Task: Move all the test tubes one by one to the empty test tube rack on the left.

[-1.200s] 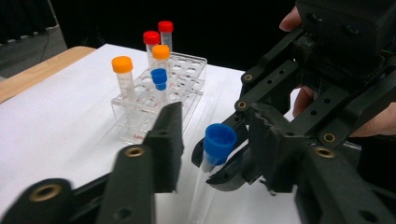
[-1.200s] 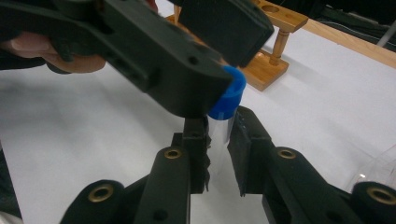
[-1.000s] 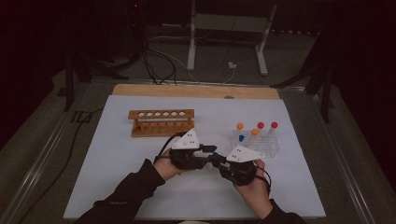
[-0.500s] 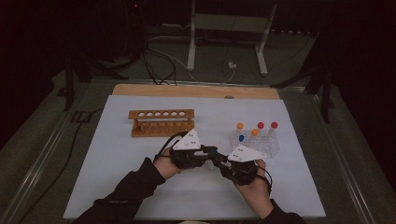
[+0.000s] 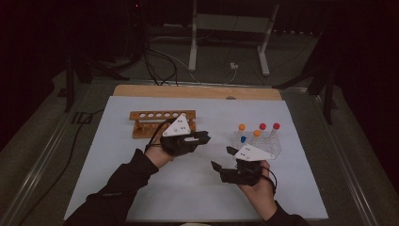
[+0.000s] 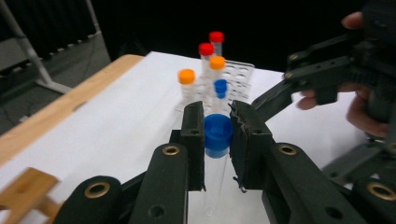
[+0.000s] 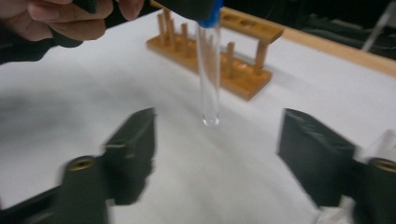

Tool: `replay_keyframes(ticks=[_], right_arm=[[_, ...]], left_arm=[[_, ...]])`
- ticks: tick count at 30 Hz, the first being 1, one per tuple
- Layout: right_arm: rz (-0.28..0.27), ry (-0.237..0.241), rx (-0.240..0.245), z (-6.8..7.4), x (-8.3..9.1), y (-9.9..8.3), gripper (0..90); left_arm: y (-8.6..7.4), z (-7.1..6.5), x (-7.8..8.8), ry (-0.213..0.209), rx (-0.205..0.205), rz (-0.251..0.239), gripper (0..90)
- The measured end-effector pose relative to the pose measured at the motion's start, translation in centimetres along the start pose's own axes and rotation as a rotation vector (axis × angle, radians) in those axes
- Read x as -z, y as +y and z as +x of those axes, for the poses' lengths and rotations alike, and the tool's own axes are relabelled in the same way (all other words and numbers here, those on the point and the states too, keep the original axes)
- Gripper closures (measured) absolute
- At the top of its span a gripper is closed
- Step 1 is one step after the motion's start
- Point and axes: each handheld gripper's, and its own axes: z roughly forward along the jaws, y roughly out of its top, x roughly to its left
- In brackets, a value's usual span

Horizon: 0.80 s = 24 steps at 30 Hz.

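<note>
My left gripper (image 6: 217,109) is shut on the blue cap of a clear tube (image 6: 218,135), which hangs upright below the jaws. In the high view the left gripper (image 5: 203,137) hovers over the mat just right of the wooden rack (image 5: 155,115). My right gripper (image 5: 222,158) sits lower and to the right; its jaws have just been opening. They now stand wide apart with nothing between them. In the right gripper view the tube (image 7: 208,70) hangs in front of the open right gripper (image 7: 217,126), clear of both pads.
A clear plastic rack (image 5: 270,146) at the right holds several tubes with orange, red and blue caps (image 6: 217,63). The wooden rack (image 7: 243,77) stands with its holes bare. A white mat (image 5: 188,188) covers the table, and a wooden strip (image 5: 197,92) runs along its far edge.
The two grippers were close together at the middle. The right gripper's jaws have spread apart, and the left gripper has drawn up and away to the left with the tube.
</note>
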Motion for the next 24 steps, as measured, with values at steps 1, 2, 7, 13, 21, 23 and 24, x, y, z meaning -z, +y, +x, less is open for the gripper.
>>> replay_keyframes(ticks=[1,2,7,13,21,23,24], right_arm=[[0.0,0.0,0.0,0.0,0.0,0.0,20.4],[-0.009,-0.002,-0.007,0.0,0.1,0.0,17.0],[-0.016,0.016,-0.01,-0.3,0.4,0.0,1.9],[-0.026,0.049,-0.01,-0.5,0.6,0.0,0.0],[-0.034,0.054,-0.005,-0.5,0.7,0.1,0.0],[-0.033,0.054,-0.004,-0.5,0.7,0.1,0.0],[-0.031,0.057,-0.003,-0.5,0.7,0.1,0.0]], left_arm=[[0.1,0.3,0.1,0.01,0.003,-0.005,77.4],[0.3,0.7,0.3,0.018,0.007,-0.006,77.4],[0.8,2.1,0.9,0.059,0.016,-0.025,77.4],[0.9,3.8,1.5,0.118,0.031,-0.041,77.4],[1.3,6.3,2.1,0.187,0.059,-0.053,77.4],[1.4,6.9,2.2,0.204,0.066,-0.053,77.4],[1.4,7.1,2.2,0.211,0.067,-0.05,77.4]])
